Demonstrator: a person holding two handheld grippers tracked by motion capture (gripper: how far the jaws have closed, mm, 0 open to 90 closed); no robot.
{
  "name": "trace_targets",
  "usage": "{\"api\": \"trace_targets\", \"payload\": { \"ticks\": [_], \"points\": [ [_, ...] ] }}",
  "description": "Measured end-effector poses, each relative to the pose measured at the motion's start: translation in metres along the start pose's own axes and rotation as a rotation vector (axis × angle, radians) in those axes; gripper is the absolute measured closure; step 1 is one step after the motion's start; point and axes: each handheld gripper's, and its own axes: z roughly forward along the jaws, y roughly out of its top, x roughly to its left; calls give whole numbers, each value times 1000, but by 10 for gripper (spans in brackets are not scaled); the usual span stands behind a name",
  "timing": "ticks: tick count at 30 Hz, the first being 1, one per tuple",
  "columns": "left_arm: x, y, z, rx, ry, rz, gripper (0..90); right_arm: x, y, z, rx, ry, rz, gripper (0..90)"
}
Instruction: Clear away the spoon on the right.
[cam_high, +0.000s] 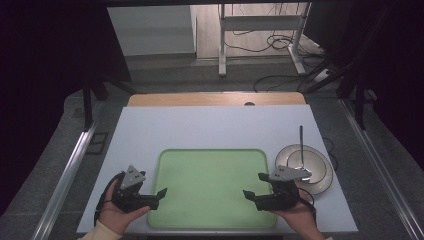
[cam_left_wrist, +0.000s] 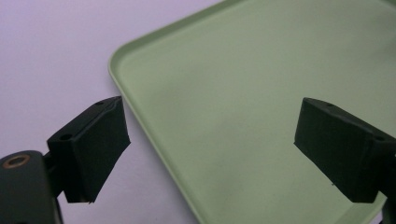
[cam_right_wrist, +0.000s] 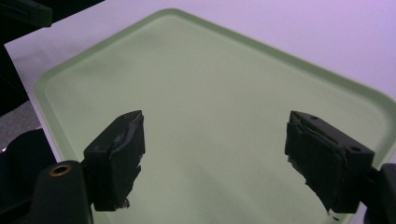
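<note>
A pale green tray (cam_high: 212, 154) lies flat at the near middle of the white table, with nothing on it. My left gripper (cam_high: 159, 196) rests at the tray's left edge, open, its jaws pointing right; in the left gripper view the tray's rim (cam_left_wrist: 140, 121) runs between the wide-apart jaws of the left gripper (cam_left_wrist: 212, 154). My right gripper (cam_high: 255, 186) sits over the tray's near right corner, open, pointing left. The right gripper (cam_right_wrist: 215, 156) holds nothing above the tray floor (cam_right_wrist: 205, 93). A white plate (cam_high: 322, 172) with a thin metal utensil (cam_high: 301, 145) stands right of the tray.
The white table (cam_high: 215, 125) ends in a wooden strip (cam_high: 215, 99) at the far side. Beyond it are a grey floor, cables and a metal desk frame (cam_high: 260, 45). Dark curtains hang on both sides.
</note>
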Motion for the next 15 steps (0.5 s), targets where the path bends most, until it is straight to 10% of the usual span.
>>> {"api": "trace_targets", "payload": {
  "ticks": [15],
  "points": [
    [3,1,4,6,-2,12,100,0,-2,6,37,2,-12,199]
  ]
}}
